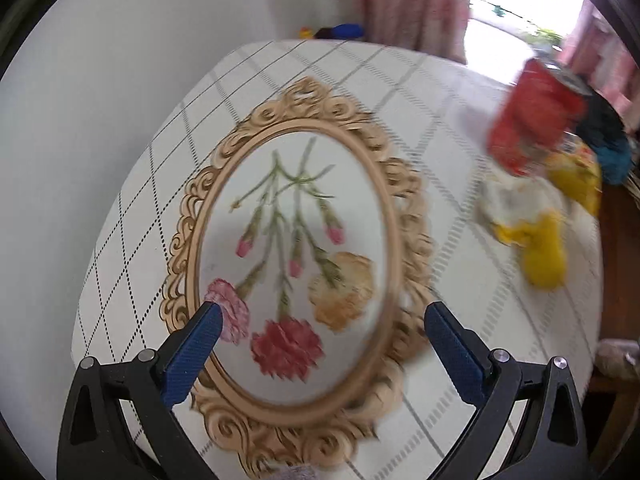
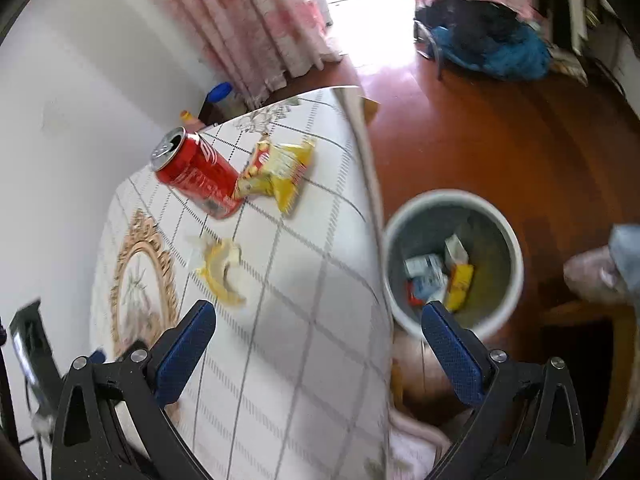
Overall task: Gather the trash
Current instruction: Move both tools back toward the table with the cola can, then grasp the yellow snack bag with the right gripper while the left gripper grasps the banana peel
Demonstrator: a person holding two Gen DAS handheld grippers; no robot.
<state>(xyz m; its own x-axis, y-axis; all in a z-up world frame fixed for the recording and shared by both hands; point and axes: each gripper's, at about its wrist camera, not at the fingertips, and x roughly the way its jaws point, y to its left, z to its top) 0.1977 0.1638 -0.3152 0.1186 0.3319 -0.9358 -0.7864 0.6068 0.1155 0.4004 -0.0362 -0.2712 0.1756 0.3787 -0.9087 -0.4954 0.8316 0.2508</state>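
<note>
Both grippers, left (image 1: 322,322) and right (image 2: 318,320), gape empty; can (image 2: 196,174) at eleven o'clock, bin (image 2: 454,260) at two.

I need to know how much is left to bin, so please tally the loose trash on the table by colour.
Red: 1, the soda can
Yellow: 2, the snack wrapper and the peel
Total: 3 pieces on the table, none yet in the bin beside it.
</note>
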